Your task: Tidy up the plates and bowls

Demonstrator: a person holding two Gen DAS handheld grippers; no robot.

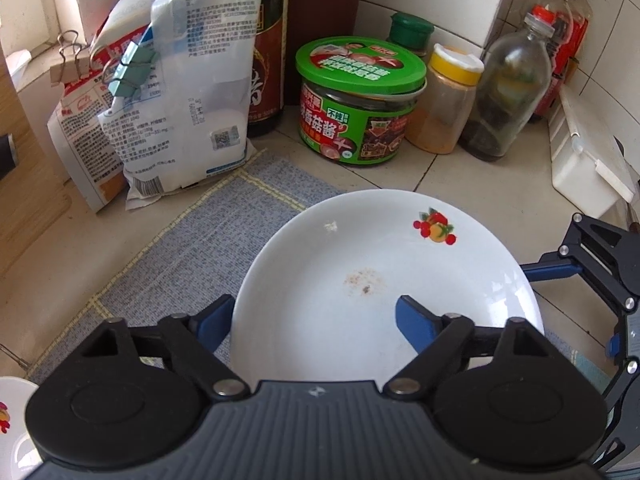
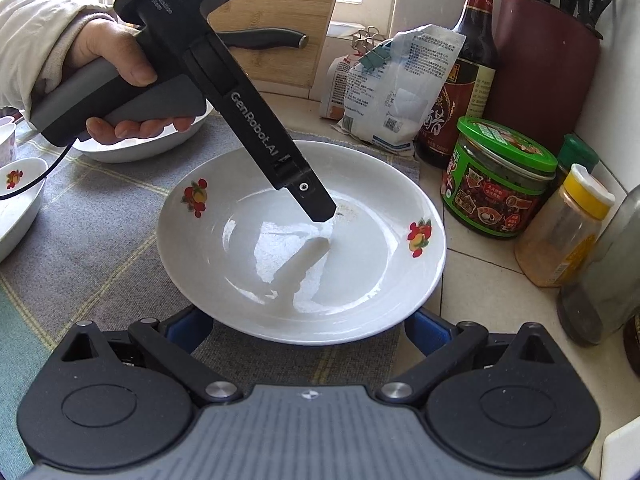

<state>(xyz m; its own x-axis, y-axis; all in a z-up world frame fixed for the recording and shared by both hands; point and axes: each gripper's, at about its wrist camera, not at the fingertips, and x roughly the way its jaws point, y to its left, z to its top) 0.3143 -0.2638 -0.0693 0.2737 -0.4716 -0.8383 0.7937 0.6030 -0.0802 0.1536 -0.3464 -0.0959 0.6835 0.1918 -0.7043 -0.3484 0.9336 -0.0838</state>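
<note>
A shallow white ceramic plate with fruit decals point(image 2: 300, 240) lies on a grey woven mat with pale yellow lines point(image 2: 96, 248), at the mat's edge nearest the green-lidded sauce jar point(image 2: 500, 184). The left gripper point(image 1: 316, 316) has its jaws apart, straddling the plate's near rim, pads clear of it. The right gripper point(image 2: 308, 330) is wide open beside the plate's edge, holding nothing.
</note>
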